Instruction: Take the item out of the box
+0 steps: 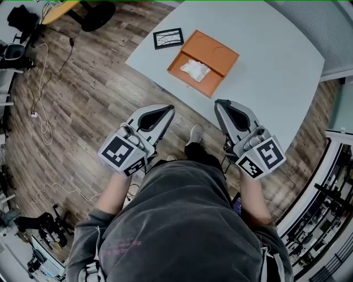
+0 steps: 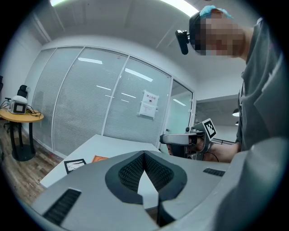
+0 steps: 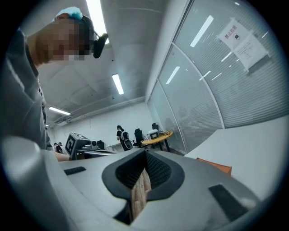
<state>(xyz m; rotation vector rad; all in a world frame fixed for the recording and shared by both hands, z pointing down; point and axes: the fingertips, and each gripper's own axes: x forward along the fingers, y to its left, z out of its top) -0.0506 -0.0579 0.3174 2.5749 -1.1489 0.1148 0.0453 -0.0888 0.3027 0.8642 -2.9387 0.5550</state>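
An open orange box (image 1: 212, 55) lies on the pale table (image 1: 276, 66), and a crumpled white item (image 1: 196, 70) rests inside it. My left gripper (image 1: 168, 108) and right gripper (image 1: 219, 102) hover side by side short of the table's near edge, both shut and holding nothing. In the left gripper view the shut jaws (image 2: 144, 154) point toward the table, where a corner of the orange box (image 2: 100, 158) shows, with the right gripper (image 2: 180, 139) alongside. The right gripper view shows its shut jaws (image 3: 145, 153) and the box's edge (image 3: 216, 166).
A black-framed card (image 1: 168, 38) lies on the table just left of the box. Cables (image 1: 41, 110) trail over the wooden floor at the left. A round yellow table (image 1: 58, 8) stands far left, and glass partitions (image 2: 90, 103) run behind the table.
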